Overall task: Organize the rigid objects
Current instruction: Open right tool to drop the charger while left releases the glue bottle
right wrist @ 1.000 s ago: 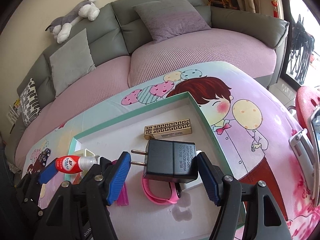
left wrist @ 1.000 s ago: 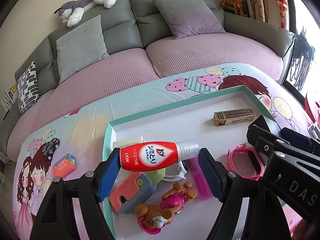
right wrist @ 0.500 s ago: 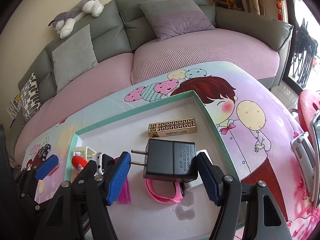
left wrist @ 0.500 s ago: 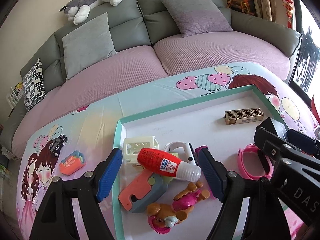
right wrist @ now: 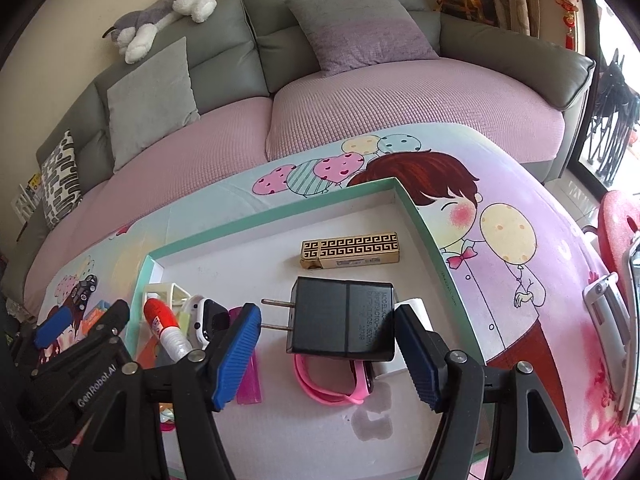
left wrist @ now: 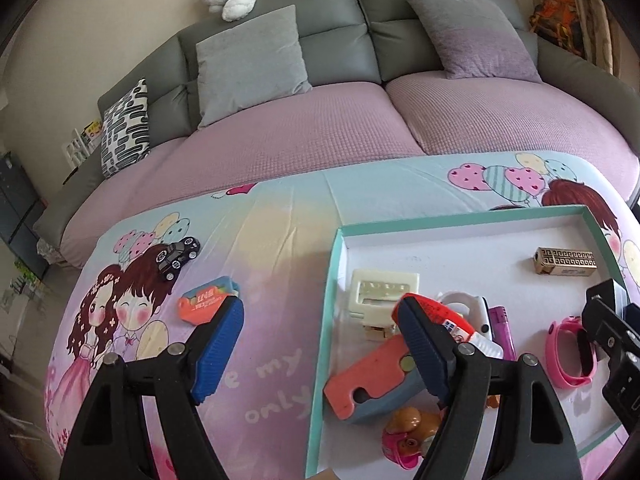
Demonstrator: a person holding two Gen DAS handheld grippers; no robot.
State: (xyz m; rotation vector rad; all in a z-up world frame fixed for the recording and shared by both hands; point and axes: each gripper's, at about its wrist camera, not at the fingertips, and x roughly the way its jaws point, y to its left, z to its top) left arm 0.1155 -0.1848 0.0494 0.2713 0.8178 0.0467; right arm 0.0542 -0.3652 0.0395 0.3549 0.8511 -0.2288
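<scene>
- The left gripper [left wrist: 320, 344] is standing with its jaws wide apart and nothing between them; its blue pads [left wrist: 218, 350] are straddling the left rim of the tray [left wrist: 325, 340].
- The red glue bottle [left wrist: 448, 320] is lying inside the tray, just beyond the right-hand pad, leaning on a white buckle [left wrist: 464, 308] and over an orange and blue toy [left wrist: 376, 376].
- The right gripper [right wrist: 328, 356] is hovering with its jaws wide around a black charger [right wrist: 340, 320]; the right pad is touching or nearly touching the charger body, while the left pad is sitting clear of the plug prongs, so I cannot tell whether it is being gripped.
- The charger is hanging over a pink watch [right wrist: 324, 384], with a gold box [right wrist: 350, 250] lying farther off in the tray.
- The left view alone is showing a toy car [left wrist: 178, 258] and an orange eraser [left wrist: 208, 300] lying on the cartoon cloth [left wrist: 260, 248] left of the tray, and a small dog figure [left wrist: 408, 432] at the near end.
- The right view alone is showing the charger clearly, and a sofa [right wrist: 360, 92] behind.
</scene>
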